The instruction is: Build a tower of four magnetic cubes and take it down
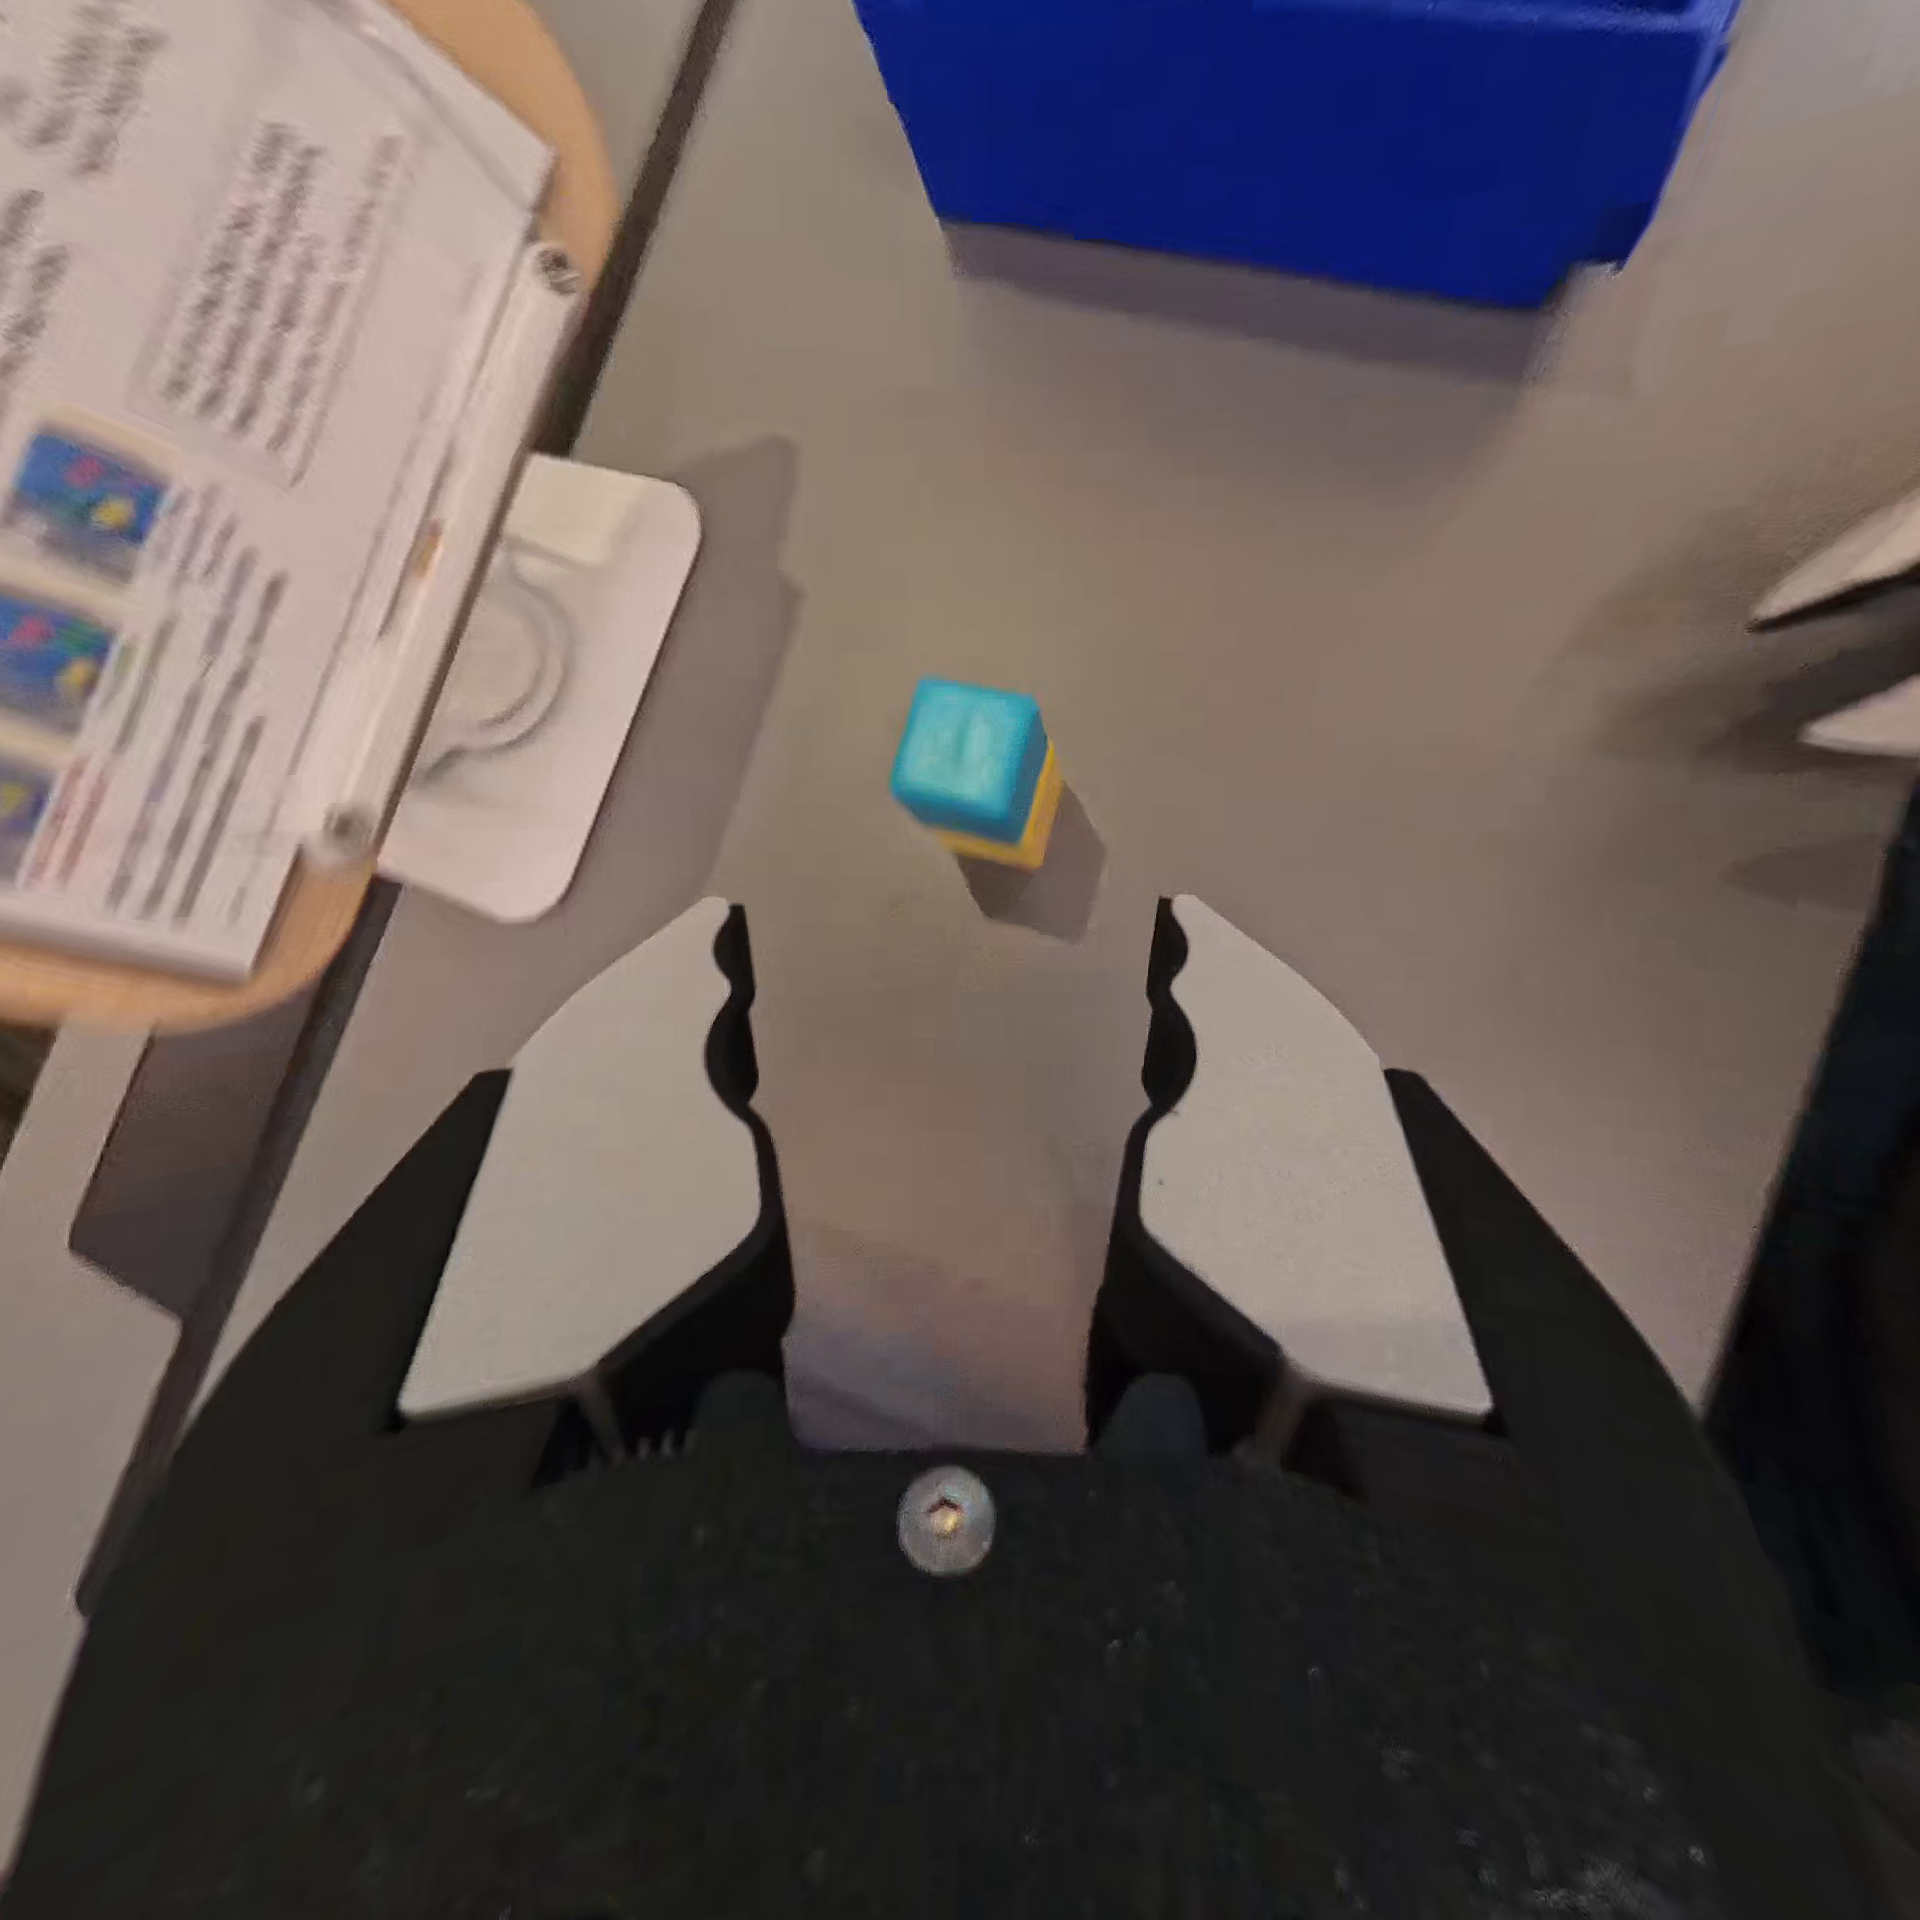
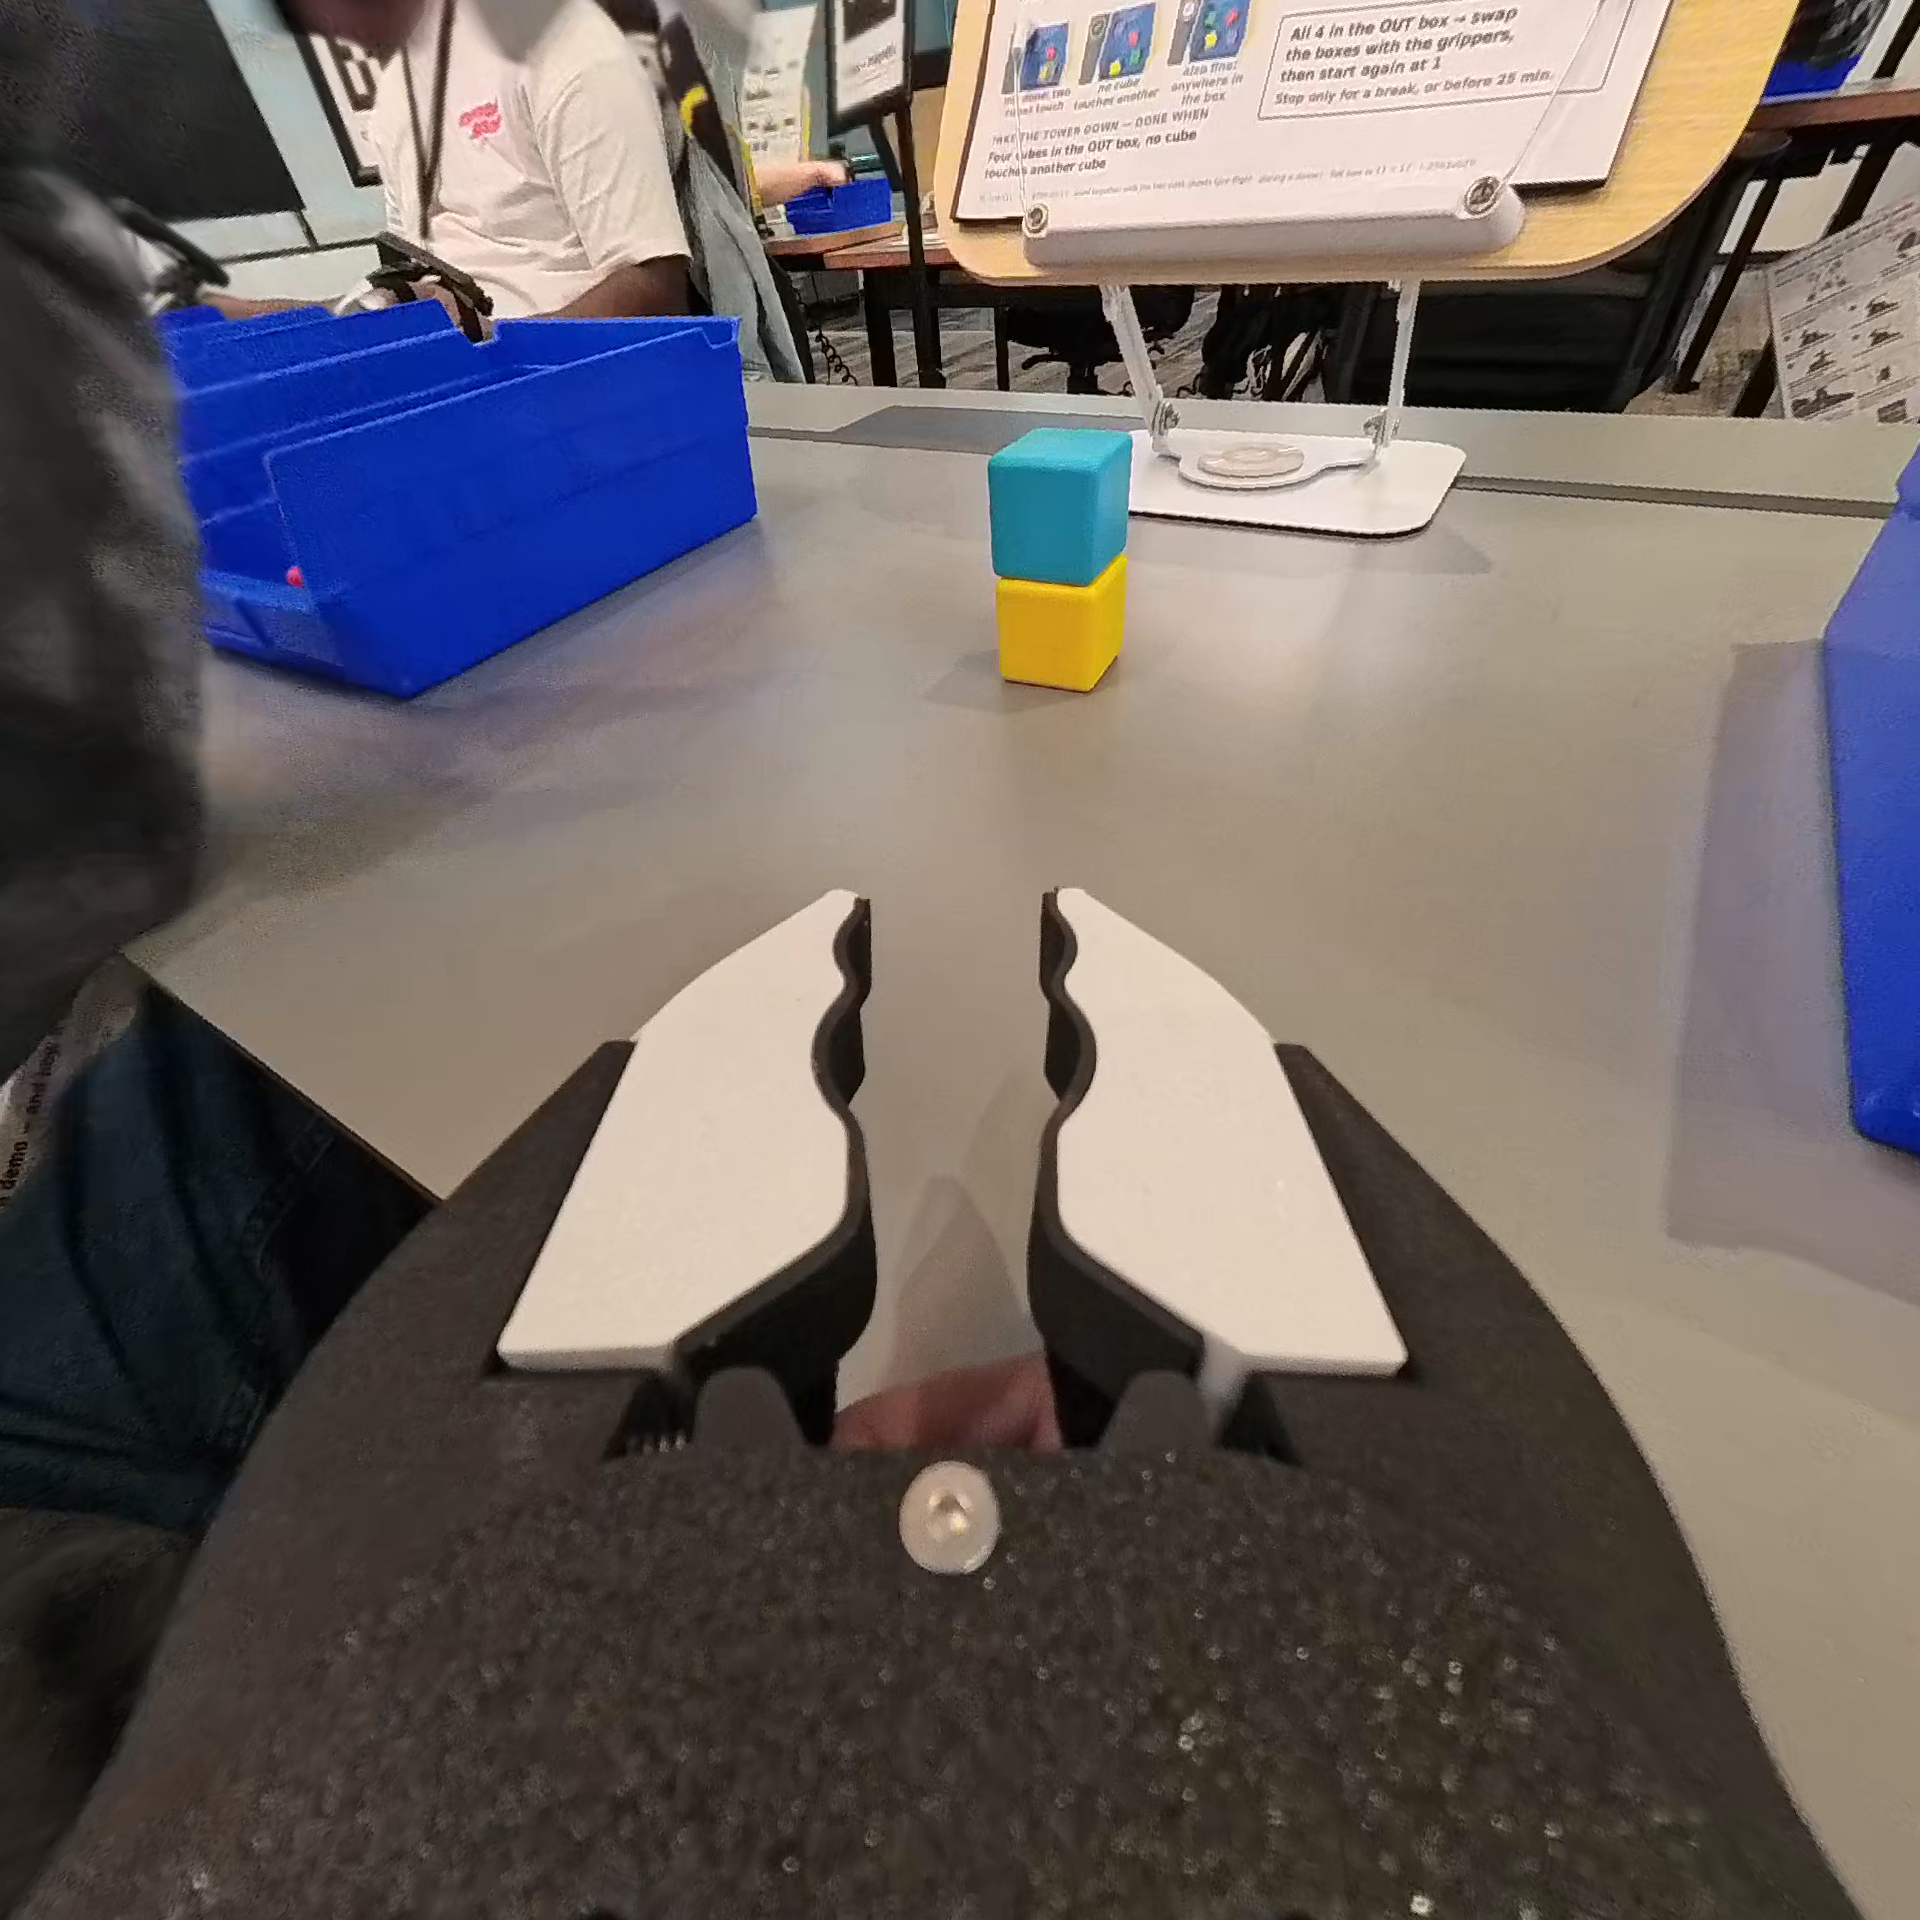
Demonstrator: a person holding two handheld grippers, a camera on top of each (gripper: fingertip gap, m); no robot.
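One red thing [image 2: 294, 575] in left blue bin [image 2: 468, 488].

The teal cube [image 2: 1060, 509] and yellow cube [image 2: 1060, 623] are looking like smooth matt plastic; the grey table [image 2: 1351, 831] is showing a soft sheen.

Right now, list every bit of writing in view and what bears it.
I don't quote writing; here is where it stands.
Instruction sheet on the stand: printed lines, legible.
White T-shirt: small red print.
Paper sheet far right: too small.
Teal cube, yellow cube: none legible.
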